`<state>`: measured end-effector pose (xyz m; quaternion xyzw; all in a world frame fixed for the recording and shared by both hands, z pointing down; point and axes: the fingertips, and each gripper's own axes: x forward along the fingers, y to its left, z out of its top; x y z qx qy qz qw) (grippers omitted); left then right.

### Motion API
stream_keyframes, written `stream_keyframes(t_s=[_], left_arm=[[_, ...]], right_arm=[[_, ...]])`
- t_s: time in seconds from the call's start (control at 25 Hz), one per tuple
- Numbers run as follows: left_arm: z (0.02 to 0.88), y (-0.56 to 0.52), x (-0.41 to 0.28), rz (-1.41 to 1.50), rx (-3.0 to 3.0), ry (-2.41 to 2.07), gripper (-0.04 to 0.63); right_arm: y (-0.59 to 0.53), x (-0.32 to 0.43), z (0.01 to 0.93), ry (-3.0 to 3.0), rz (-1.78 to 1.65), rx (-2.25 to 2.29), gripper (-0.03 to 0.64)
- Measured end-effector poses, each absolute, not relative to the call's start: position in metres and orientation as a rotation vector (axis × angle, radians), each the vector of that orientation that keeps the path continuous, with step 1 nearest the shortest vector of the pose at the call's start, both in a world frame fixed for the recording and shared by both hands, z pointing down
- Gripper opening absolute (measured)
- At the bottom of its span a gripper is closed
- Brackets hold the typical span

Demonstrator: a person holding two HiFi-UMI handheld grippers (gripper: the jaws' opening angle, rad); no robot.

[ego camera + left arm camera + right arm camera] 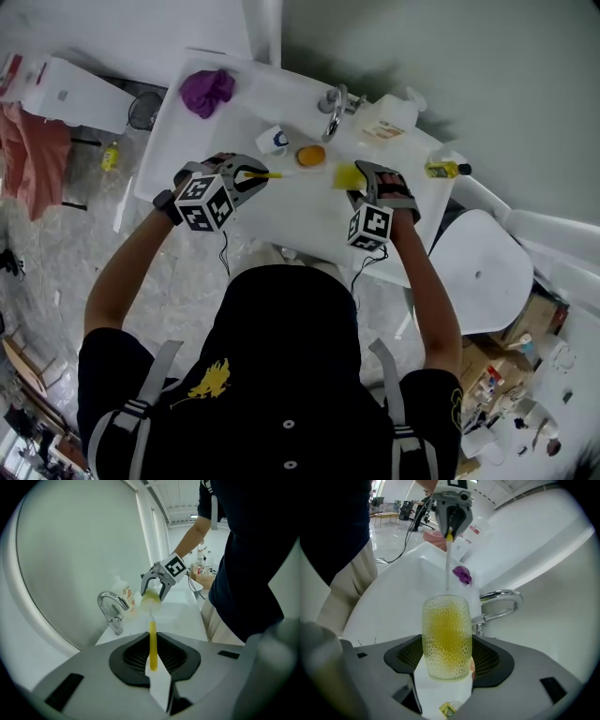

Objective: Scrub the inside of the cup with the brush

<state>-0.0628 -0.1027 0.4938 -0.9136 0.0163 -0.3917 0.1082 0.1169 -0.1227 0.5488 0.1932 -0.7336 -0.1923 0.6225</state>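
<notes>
Clamps left claw (pixel 152 665) shut on the yellow handle of the brush (pixel 152 641), head pushed inside the cup (pixel 446 639). Grips cup in right claw (pixel 447 663), jaws wide round its dimpled glass (held sideways, mouth leftward). Hovers both over white counter (pixel 281 211), near side of faucet (pixel 333 111).

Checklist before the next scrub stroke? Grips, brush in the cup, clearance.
1. Brush grip: left gripper jaws closed on the yellow handle of the brush. Ok.
2. Cup grip: right gripper jaws pressed on both sides of the cup. Ok.
3. Brush in cup: the white shaft runs into the cup's mouth and a yellow mass shows through the glass. Ok.
4. Brush head reaching the cup's bottom: the dimpled glass blurs it. Cannot tell.
5. Clearance: the cup is held apart from the faucet. Ok.
</notes>
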Motion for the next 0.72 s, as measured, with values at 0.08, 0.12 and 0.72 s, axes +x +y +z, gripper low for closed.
stream_keyframes(t_s=[0.08,0.12,0.72], left_arm=[[0.497,-0.109,-0.065,-1.179,-2.663,0.036,0.057],[0.502,-0.112,-0.068,-1.204,-2.646,0.023,0.058],[0.496,-0.086,-0.056,-1.143,-2.697,-0.045,0.055]], right_arm=[[-0.108,0.112,0.556,-1.682,-0.447,0.398,0.344],[-0.099,0.108,0.556,-1.688,-0.448,0.381,0.344],[-0.091,0.125,0.549,-1.691,-0.383,0.414,0.342]])
